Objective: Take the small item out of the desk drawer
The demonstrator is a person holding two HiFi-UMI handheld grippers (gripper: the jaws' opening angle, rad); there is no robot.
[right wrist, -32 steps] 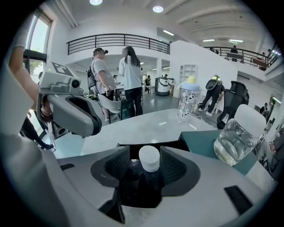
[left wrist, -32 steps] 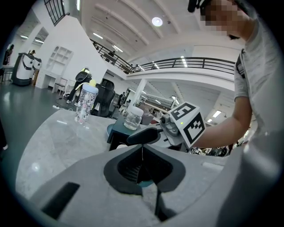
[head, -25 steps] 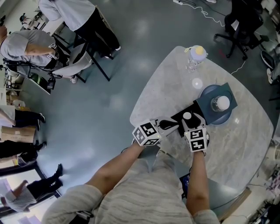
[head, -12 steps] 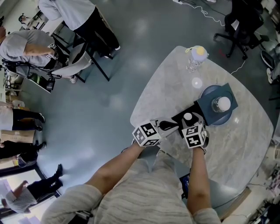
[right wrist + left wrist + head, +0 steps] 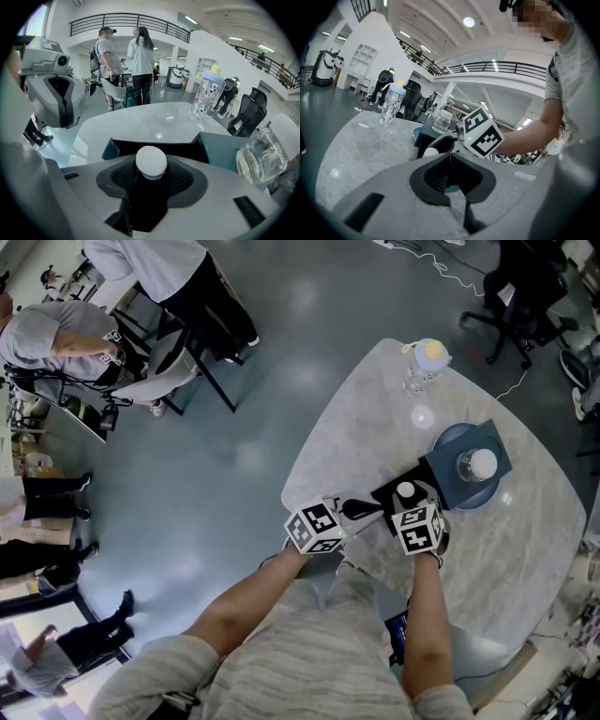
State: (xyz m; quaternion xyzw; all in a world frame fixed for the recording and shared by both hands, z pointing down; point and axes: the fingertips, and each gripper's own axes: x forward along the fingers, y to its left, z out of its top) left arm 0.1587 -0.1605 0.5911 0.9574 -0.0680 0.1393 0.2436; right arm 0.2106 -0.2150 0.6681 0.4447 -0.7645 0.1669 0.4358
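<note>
- A small white-capped item (image 5: 405, 490) is gripped between the ribbed pads of the right gripper (image 5: 407, 498). In the right gripper view, the jaws are pressed against the dark body of the item (image 5: 151, 161) and its rounded white top is seen above them.
- The item is held over the front part of an open black drawer (image 5: 386, 493), which is drawn out of a dark teal desk organiser (image 5: 494, 430) towards the person.
- In the right gripper view, the drawer's (image 5: 187, 146) dark inside is seen just behind the right gripper (image 5: 151, 179), with the organiser (image 5: 220, 150) to the right of it.
- The left gripper (image 5: 364, 509) is held just beside the drawer's front, on the person's left. Its jaws are clenched, with the tips met. In the left gripper view, a teal sliver is seen low in the opening behind the tips of the left gripper (image 5: 450, 159); what it belongs to cannot be told.
- From the left gripper view, the item (image 5: 430, 152) is glimpsed past the jaws, next to the right gripper's marker cube (image 5: 483, 132).
- A glass jar (image 5: 478, 463) with a white lid is set on a blue plate (image 5: 448, 442) on top of the organiser.
- A patterned bottle (image 5: 424, 367) with a yellow cap is stood near the far edge of the pale marble table (image 5: 356, 427), well apart from the organiser.
- A seated person (image 5: 47, 338) in grey and a standing person (image 5: 159, 268) are seen across the grey floor, well away from the table.
</note>
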